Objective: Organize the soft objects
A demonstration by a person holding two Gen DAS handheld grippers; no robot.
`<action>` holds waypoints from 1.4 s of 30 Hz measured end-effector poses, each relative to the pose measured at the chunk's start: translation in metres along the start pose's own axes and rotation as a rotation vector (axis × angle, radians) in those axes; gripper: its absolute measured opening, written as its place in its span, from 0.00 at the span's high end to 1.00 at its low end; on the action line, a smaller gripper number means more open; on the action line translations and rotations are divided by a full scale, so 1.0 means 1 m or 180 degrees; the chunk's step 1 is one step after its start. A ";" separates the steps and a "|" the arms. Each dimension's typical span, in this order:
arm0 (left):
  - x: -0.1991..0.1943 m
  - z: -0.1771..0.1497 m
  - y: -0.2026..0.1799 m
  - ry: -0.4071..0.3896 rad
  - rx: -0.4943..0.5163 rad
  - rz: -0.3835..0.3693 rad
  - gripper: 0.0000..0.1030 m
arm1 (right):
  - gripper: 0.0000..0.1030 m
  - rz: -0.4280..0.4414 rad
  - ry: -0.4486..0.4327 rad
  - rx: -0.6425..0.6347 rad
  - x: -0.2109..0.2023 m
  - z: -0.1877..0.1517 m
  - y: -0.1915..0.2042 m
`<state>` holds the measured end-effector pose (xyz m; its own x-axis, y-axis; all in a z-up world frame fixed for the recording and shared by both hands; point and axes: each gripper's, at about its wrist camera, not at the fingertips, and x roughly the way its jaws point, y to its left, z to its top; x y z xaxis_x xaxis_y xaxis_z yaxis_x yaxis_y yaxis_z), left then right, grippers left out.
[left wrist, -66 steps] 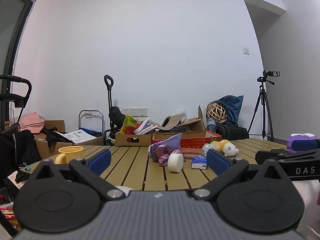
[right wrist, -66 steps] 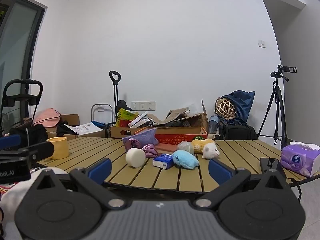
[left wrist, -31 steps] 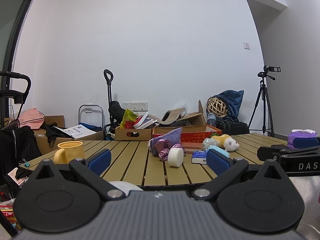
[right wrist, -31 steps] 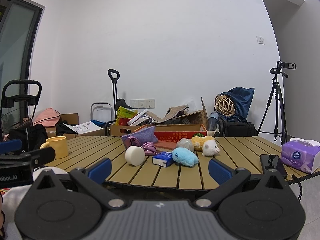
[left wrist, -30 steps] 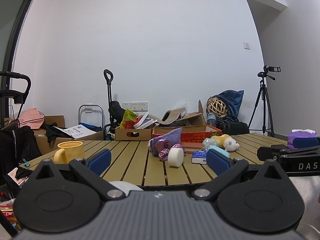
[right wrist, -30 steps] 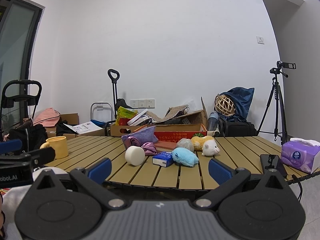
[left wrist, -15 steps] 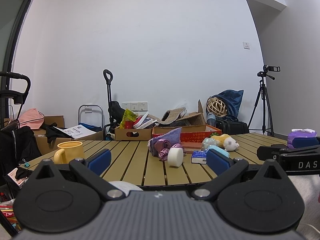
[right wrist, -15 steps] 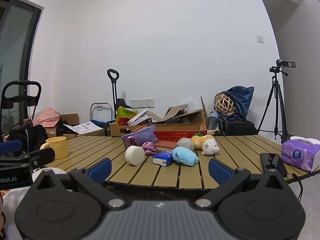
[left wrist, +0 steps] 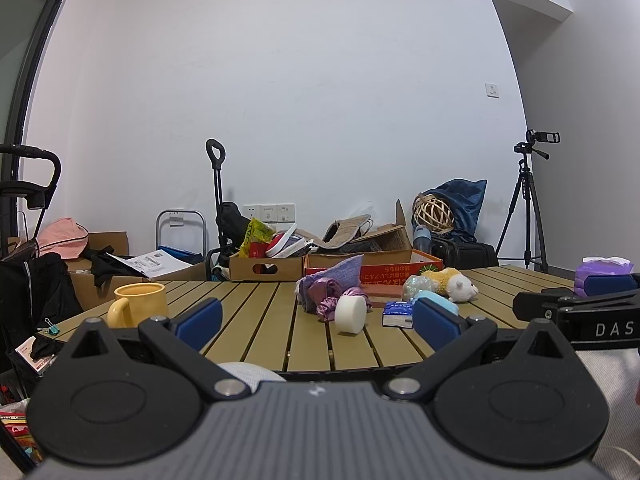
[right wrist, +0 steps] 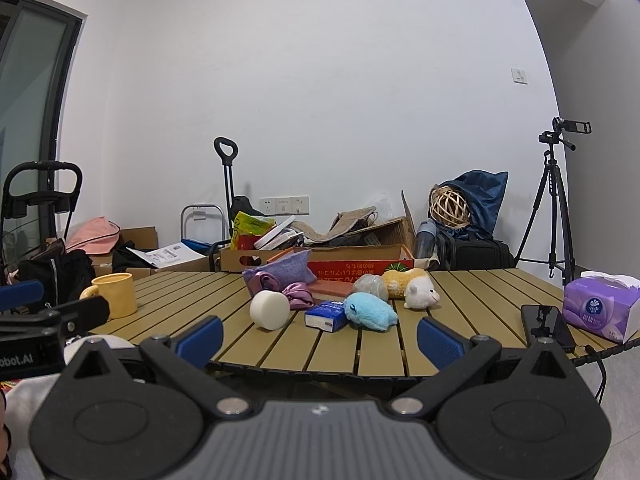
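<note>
Now both grippers hang at the near edge of a slatted wooden table (right wrist: 384, 344), level with its top, and both hold nothing. The left gripper (left wrist: 318, 322) has its blue-padded fingers wide apart; the right gripper (right wrist: 320, 338) shows the same wide gap.

The soft objects lie in a loose group at the middle of the table, well apart from both grippers. At the front stands a white foam cylinder (right wrist: 269, 309) on its side. Just behind it lie a shiny purple scrunchie (right wrist: 298, 295) and a lilac cloth pouch (right wrist: 280, 270) — the pouch leans against a flat red-brown thing that I cannot identify. To the right of the cylinder is a small blue tissue packet (right wrist: 326, 315), and a light blue plush toy (right wrist: 370, 311) touches its right side. Behind the blue plush are a crumpled clear bag (right wrist: 370, 286) and a yellow-and-white plush animal (right wrist: 412, 286), lying side by side.

A yellow mug (right wrist: 114, 294) stands near the left edge of the table. At the right edge are a purple tissue pack (right wrist: 600, 312) and a black phone (right wrist: 548, 322) with a cable — they are just beside each other.
</note>
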<state>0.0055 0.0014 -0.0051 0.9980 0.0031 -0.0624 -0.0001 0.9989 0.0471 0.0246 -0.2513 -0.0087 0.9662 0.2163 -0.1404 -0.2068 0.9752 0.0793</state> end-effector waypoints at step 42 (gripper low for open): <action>0.001 -0.001 0.000 0.0073 -0.0048 -0.0005 0.00 | 0.00 0.0013 0.0038 0.0037 0.003 0.000 0.000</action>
<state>0.0063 0.0011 -0.0061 0.9964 0.0023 -0.0852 0.0005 0.9995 0.0319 0.0280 -0.2504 -0.0093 0.9634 0.2210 -0.1518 -0.2090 0.9736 0.0914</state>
